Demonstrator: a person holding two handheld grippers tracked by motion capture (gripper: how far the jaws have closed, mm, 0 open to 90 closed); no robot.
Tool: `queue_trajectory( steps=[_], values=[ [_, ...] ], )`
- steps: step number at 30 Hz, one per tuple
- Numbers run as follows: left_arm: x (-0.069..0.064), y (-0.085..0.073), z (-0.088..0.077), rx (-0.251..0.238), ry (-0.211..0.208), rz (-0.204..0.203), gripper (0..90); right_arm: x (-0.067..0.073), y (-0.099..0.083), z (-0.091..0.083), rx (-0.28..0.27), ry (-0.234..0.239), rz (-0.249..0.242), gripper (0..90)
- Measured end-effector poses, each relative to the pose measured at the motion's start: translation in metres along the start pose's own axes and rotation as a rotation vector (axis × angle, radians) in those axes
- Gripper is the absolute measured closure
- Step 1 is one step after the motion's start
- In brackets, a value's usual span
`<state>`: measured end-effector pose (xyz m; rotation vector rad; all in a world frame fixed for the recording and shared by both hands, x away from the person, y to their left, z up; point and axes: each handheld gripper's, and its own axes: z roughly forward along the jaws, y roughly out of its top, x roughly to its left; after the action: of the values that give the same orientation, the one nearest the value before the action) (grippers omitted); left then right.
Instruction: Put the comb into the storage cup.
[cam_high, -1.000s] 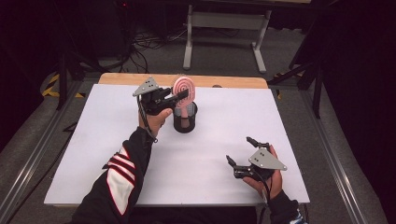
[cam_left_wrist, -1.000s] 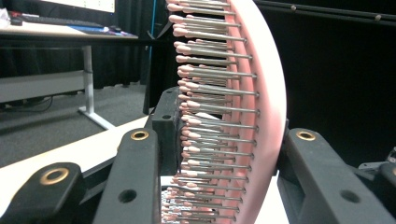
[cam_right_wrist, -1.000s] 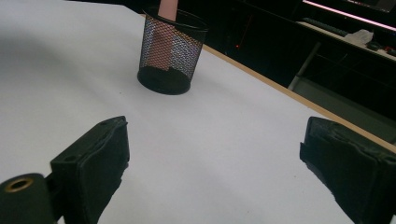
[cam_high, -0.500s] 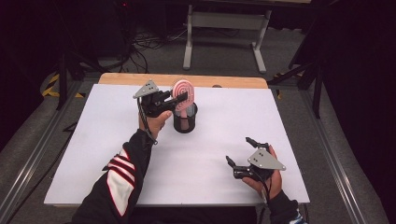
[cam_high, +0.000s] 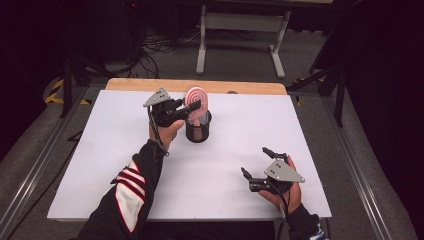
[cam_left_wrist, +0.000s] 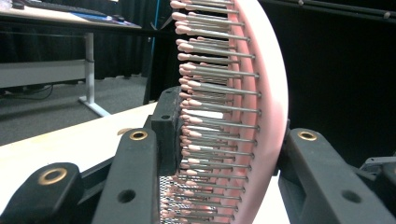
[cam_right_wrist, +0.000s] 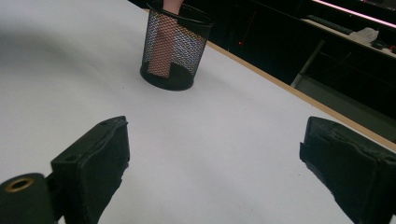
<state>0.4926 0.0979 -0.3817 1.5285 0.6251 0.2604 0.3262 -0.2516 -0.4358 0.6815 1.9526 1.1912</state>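
A pink paddle hairbrush (cam_high: 196, 99) stands upright with its handle down inside a black mesh cup (cam_high: 198, 131) at the middle back of the white table. My left gripper (cam_high: 195, 107) is shut on the brush head from the left. In the left gripper view the pads clamp the brush (cam_left_wrist: 264, 93) across its metal bristles and pink back, with the left gripper (cam_left_wrist: 224, 158) just above the cup's mesh (cam_left_wrist: 162, 189). My right gripper (cam_high: 254, 161) rests open on the table at the front right. The right gripper view shows it (cam_right_wrist: 215, 140) facing the cup (cam_right_wrist: 173, 51) with the pink handle (cam_right_wrist: 161, 44) inside.
The white table top (cam_high: 90, 165) has a wooden strip (cam_high: 145, 85) along its far edge. Behind it stand a grey desk frame (cam_high: 240, 22) and cables on the floor. Metal rails run along both sides of the table.
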Motion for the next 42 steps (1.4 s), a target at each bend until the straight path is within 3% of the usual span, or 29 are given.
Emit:
queue_trajectory(
  steps=[3, 17, 30, 42],
  values=[
    [0.004, -0.002, -0.002, -0.018, 0.006, -0.031, 61.1, 0.0, 0.0, 0.0, -0.001, 0.005, 0.0, 8.7],
    [0.018, -0.005, -0.015, -0.038, 0.08, -0.083, 56.1, 0.002, 0.0, 0.001, 0.003, 0.014, -0.011, 8.6],
    [0.027, -0.008, -0.018, 0.003, 0.138, -0.076, 48.8, 0.002, 0.0, 0.001, 0.007, 0.01, -0.018, 8.7],
    [0.03, -0.006, -0.022, 0.018, 0.14, -0.068, 44.1, 0.001, 0.0, 0.001, 0.004, 0.004, -0.018, 8.8]
  ],
)
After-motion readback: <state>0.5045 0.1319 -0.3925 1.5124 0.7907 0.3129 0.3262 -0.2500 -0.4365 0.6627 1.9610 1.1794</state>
